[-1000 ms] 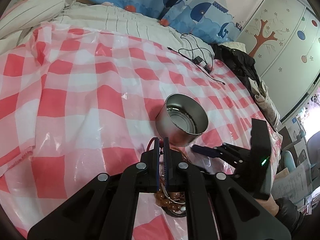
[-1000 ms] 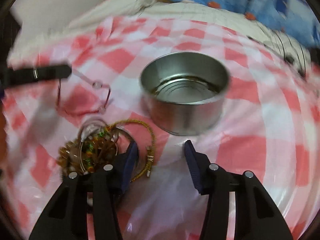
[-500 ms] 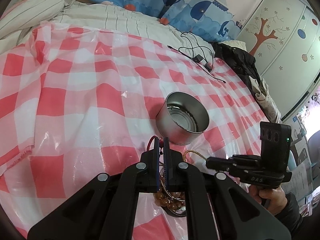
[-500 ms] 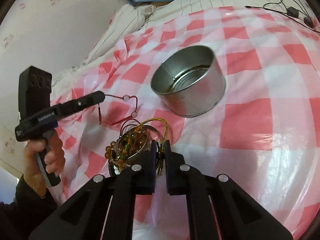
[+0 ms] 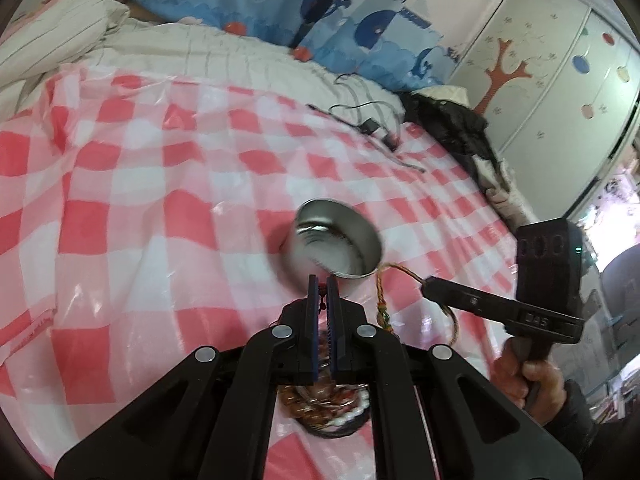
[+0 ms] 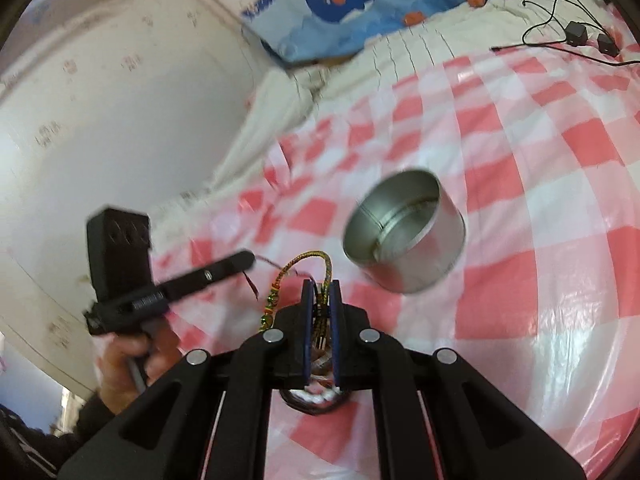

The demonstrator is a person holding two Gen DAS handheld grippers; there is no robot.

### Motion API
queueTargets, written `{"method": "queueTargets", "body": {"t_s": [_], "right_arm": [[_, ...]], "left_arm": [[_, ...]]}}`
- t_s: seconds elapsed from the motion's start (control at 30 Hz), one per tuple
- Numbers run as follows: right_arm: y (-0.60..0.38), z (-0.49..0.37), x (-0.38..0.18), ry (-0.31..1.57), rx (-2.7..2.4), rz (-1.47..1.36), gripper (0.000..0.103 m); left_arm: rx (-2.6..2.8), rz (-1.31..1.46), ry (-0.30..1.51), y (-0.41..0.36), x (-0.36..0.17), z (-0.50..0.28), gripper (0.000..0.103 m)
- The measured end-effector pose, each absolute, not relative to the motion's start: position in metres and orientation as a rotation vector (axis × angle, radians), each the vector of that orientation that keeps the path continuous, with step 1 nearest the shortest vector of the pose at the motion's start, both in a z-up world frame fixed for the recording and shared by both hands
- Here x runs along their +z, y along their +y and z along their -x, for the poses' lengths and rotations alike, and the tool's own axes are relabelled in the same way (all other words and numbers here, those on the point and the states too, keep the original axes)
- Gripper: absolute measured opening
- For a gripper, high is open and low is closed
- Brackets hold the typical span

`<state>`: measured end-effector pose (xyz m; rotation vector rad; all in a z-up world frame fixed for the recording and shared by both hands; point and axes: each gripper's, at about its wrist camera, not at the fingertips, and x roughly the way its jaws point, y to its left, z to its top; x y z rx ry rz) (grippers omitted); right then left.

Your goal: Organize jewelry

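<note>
A round metal tin [image 5: 338, 244] stands open on the red-and-white checked cloth [image 5: 140, 208]; it also shows in the right wrist view [image 6: 404, 236]. My left gripper [image 5: 323, 280] is shut on a thin red cord bracelet [image 6: 256, 276], held above the cloth. My right gripper [image 6: 320, 284] is shut on a gold braided bracelet [image 6: 298, 264], whose loop hangs in the left wrist view [image 5: 382, 292] beside the tin. A pile of beaded jewelry [image 5: 324, 408] lies under both grippers, mostly hidden.
Black cables and a charger [image 5: 372, 126] lie at the cloth's far edge. Dark clothes [image 5: 456, 128] are heaped at the right. A blue whale-print quilt [image 5: 280, 4] and striped bedding lie behind. A wardrobe [image 5: 552, 60] stands at the right.
Both grippers rose off the pile. The right gripper, open a second ago, shut on the gold bracelet and lifted it. The left one lifted the red cord.
</note>
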<state>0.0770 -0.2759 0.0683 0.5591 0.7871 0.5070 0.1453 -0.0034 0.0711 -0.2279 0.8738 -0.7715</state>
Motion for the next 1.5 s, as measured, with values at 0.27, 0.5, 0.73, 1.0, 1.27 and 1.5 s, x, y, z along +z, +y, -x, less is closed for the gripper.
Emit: {"method": "queueTargets", "body": {"t_s": [0.27,0.5,0.73,1.0,1.27,1.5], "right_arm": [[-0.288,-0.093,0.092,0.732,0.381,-0.46,0.008],[-0.291,-0.12,0.094,0.727,0.326,-0.375,0.008],[-0.267,-0.159,0.052,0.852,0.288,-0.271,0.028],[-0.282,-0.158,0.042,0.852,0.244,-0.354,0.039],[-0.245,-0.161,0.026,0.908,0.46,-0.452,0.047],[-0.249,-0.122,0.044,0.883,0.375,-0.435,0.055]], "left_arm": [[-0.837,0.26,0.837,-0.032,0.098,-0.162,0.003],[-0.872,0.275,0.845,-0.077,0.1,-0.192,0.003],[-0.732,0.206,1.019,-0.08,0.05,-0.214,0.011],[-0.695,0.232,0.976,-0.042,0.057,-0.194,0.034],[-0.626,0.254,0.943,0.0,0.064,-0.178,0.041],[-0.507,0.161,0.874,0.029,0.075,-0.138,0.055]]}}
